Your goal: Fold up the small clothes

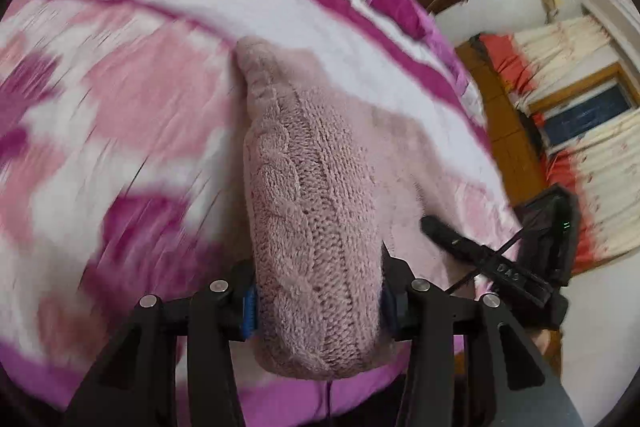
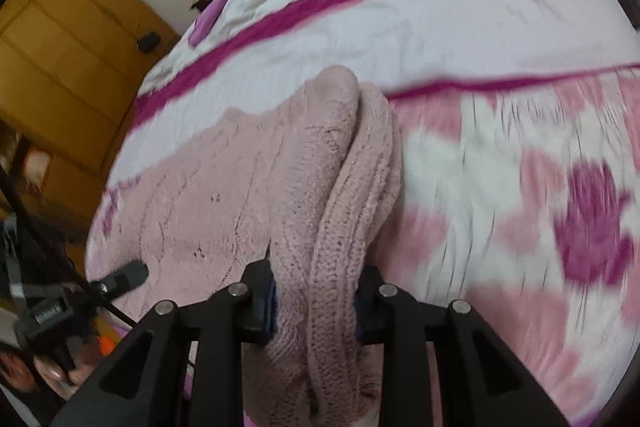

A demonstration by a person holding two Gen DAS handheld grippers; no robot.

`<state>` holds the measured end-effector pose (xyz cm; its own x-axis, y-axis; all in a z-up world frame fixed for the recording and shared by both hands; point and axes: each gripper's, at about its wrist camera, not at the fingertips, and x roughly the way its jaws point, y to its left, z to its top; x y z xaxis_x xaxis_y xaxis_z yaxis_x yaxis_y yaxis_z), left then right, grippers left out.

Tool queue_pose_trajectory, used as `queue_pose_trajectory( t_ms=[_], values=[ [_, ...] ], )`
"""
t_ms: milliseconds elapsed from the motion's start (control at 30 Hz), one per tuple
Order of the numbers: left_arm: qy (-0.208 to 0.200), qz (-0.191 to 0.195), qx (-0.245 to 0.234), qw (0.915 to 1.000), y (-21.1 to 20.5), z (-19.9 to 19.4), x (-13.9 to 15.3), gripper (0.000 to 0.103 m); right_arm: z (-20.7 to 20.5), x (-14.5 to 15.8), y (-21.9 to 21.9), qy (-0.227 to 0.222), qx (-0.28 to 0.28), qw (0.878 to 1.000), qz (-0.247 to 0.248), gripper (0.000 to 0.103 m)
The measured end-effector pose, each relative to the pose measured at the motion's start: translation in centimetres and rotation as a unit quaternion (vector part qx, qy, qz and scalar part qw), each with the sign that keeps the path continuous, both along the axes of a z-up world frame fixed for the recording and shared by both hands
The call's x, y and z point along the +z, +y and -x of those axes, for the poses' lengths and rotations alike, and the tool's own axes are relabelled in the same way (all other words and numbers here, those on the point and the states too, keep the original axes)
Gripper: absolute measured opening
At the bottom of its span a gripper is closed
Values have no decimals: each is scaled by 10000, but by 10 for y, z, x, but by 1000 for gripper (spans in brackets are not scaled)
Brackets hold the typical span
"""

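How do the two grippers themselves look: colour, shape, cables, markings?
The left gripper and the right gripper are alike: matte black angular linkages with round silver pivot pins, and blue pads on the finger insides. Seen from the other camera, each body carries small pale lettering, too blurred to read, and a thin black cable. No sleeves are visible.

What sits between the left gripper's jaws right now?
A bunched fold of the pink knit sweater fills the gap in the left gripper, seen in the left wrist view, with the jaws closed against it on both sides.
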<state>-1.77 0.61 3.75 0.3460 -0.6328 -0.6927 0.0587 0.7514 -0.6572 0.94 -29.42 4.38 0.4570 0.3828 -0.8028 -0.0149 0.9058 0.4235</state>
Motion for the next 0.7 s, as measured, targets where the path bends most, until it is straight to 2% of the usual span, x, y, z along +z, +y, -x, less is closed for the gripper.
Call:
queue_pose_trajectory(
  t_ms=[67,100,167,200,233,300,400,467,500,533,600,633,700],
  values=[
    [180,-296,-42,9994,8,21,-16,26,28,-12,15,76,12,9999,99,28],
    [198,-328,-43,9993,12,24,-20,29,35,-16,17,123,-22,9999,80,29],
    [68,-428,76,9990,22,36,-19,38,49,-18,17,91,-224,9997,59,36],
    [-58,-603,183,9980,25,42,-12,45,52,-14,18,33,-326,9992,226,47],
    [-243,-945,311,9947,27,50,-1,46,56,-10,19,-23,-397,9983,428,60],
    [-529,-1435,455,9872,29,66,19,46,68,2,20,-166,-561,9944,881,71],
    [-867,-1944,634,9750,28,91,46,46,91,25,27,-581,-652,9832,1600,73],
    [-1289,-2404,660,9598,22,112,61,46,109,36,34,-808,-671,9757,1923,75],
    [-1413,-2533,678,9546,24,117,63,46,116,41,38,-875,-684,9736,1995,75],
    [-1653,-2751,700,9445,20,126,66,46,125,45,37,-924,-699,9724,2027,76],
    [-1894,-2978,677,9332,15,130,66,46,138,50,40,-1025,-670,9714,2037,76],
    [-1917,-3071,669,9298,12,132,64,46,145,51,40,-1062,-652,9713,2027,76],
    [-1843,-3087,631,9310,10,132,58,46,152,50,46,-1080,-639,9708,2046,76]
  ],
)
